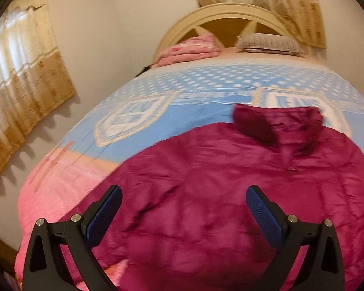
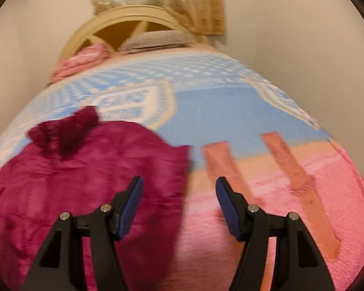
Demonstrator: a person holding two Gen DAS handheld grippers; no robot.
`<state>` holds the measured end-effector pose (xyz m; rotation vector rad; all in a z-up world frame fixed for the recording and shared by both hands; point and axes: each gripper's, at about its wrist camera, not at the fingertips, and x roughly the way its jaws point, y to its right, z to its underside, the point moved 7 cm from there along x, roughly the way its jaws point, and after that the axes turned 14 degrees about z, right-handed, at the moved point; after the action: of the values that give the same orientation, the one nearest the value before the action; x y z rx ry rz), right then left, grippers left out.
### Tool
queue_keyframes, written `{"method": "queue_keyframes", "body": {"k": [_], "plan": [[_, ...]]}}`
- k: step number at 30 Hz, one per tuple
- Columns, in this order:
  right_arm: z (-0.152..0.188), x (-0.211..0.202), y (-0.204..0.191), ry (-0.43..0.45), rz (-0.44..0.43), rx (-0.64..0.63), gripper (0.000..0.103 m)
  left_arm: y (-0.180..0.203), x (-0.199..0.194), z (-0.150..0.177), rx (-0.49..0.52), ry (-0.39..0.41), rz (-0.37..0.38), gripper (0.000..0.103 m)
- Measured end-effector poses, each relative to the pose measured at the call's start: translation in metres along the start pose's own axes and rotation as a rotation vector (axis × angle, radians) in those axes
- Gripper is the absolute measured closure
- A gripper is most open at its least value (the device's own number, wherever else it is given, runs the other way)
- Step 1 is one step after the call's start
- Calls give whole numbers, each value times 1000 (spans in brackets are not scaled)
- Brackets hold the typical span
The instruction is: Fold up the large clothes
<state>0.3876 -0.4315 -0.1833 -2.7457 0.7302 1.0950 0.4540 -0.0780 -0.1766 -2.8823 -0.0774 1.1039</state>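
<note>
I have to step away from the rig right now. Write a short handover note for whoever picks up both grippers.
Left gripper: open, holding nothing, above the middle of the magenta padded jacket.
Right gripper: open, holding nothing, over the jacket's right edge and the pink blanket.
Jacket: lies spread on the bed, collar toward the cream arched headboard, over the blue patterned bedspread.
Done: jacket laid out; it looks unfolded, though the right-wrist view is blurred.
Left: grasp the edges and fold.

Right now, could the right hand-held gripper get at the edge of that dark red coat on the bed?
Probably yes. The right hand-held gripper is open and empty, the coat edge lies just beside its left finger, and only bare blanket surrounds it.
</note>
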Motion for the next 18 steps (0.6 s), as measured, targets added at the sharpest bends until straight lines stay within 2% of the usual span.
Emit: {"method": "queue_keyframes", "body": {"k": [2, 4, 6, 8, 12, 18], "plan": [[3, 4, -21, -15, -68, -27, 41, 16, 16, 11, 38, -29, -13, 1], [21, 16, -43, -69, -124, -62, 42, 22, 36, 26, 71, -64, -54, 1], [39, 33, -53, -111, -101, -109, 43, 21, 57, 44, 78, -109, -72, 1], [50, 44, -58, -117, -86, -131, 43, 19, 69, 54, 48, -124, -37, 1], [51, 47, -63, -102, -44, -170, 41, 18, 72, 54, 16, -132, -11, 1], [52, 48, -63, -90, -21, -183, 41, 19, 69, 57, 9, -124, -10, 1]]}}
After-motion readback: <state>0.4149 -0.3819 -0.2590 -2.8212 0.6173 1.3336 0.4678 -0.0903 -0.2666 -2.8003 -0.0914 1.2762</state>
